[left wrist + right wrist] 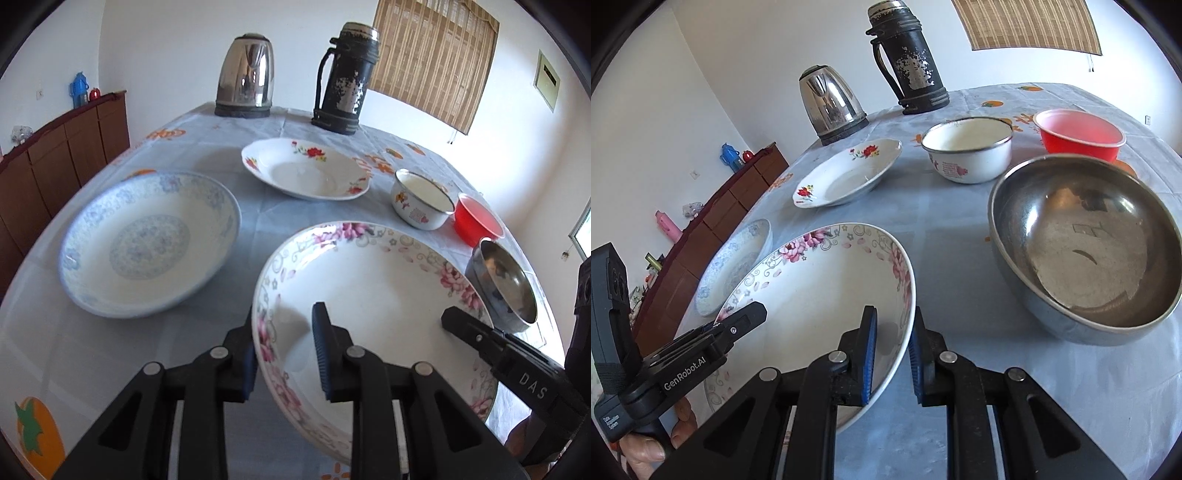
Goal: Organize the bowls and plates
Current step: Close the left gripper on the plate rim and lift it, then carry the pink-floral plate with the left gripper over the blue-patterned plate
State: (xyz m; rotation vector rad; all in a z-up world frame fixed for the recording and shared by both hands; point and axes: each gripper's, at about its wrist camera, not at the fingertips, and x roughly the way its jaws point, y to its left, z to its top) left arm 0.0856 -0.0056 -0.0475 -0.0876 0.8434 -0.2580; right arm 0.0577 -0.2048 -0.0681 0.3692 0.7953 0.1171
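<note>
Pink-flowered plate (373, 295) sits at the near edge of the desk (251, 218), both grippers clamped on its rim: left gripper (284, 354) and right gripper (892, 354) (steel bowl (1086, 247) just beside).

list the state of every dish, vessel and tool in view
pink-flowered plate: tilted, rim straddled by both tools
left tool: jaws straddling the plate's rim
right tool: jaws straddling the opposite rim
blue-patterned plate: empty
red-flowered plate: empty
enamel bowl: upright, empty
red bowl: upright
steel bowl: upright
kettle: lid shut
thermos: capped
</note>
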